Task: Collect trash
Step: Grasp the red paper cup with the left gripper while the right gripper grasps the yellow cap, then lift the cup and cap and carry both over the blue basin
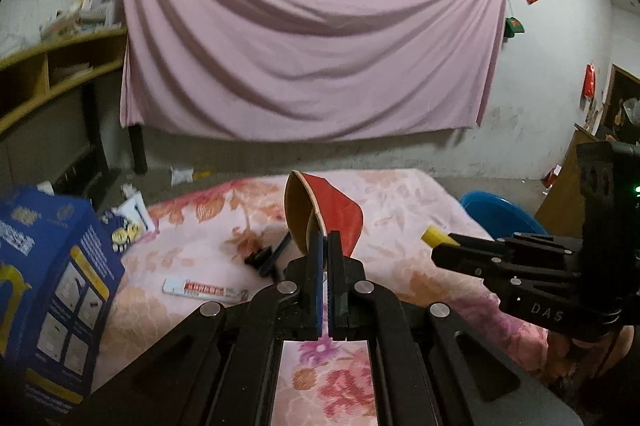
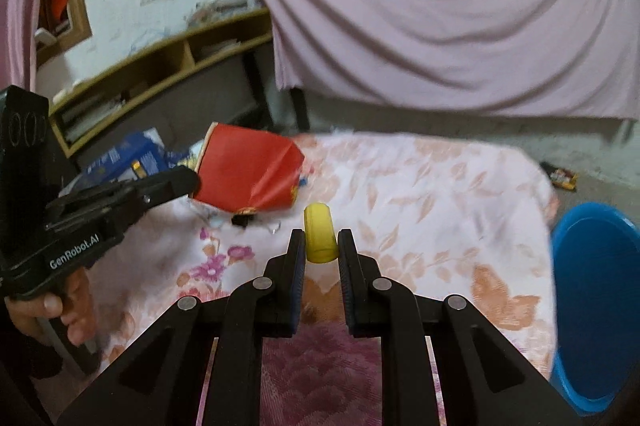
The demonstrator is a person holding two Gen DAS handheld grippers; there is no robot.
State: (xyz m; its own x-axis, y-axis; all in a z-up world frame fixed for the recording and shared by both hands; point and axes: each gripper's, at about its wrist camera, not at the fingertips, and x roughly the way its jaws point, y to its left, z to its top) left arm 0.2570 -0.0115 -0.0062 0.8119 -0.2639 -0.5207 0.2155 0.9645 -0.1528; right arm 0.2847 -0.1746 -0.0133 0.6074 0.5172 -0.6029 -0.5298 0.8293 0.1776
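Observation:
My left gripper (image 1: 327,238) is shut on the rim of a crushed red paper cup (image 1: 332,210) and holds it above the flowered bed cover (image 1: 400,210). The cup shows in the right wrist view (image 2: 248,170) at the left gripper's tip (image 2: 188,182). My right gripper (image 2: 321,242) is shut on a small yellow cylinder (image 2: 319,238), held above the bed; it shows in the left wrist view (image 1: 438,246) with the yellow piece (image 1: 434,236) at its tip. A blue bucket (image 2: 596,302) stands on the floor right of the bed.
A white tube (image 1: 204,290) and a black object (image 1: 268,254) lie on the bed. A blue carton (image 1: 52,286) stands at the bed's left edge. A wooden shelf (image 1: 60,66) is at left, a pink sheet (image 1: 304,38) hangs behind. A wrapper (image 2: 562,176) lies on the floor.

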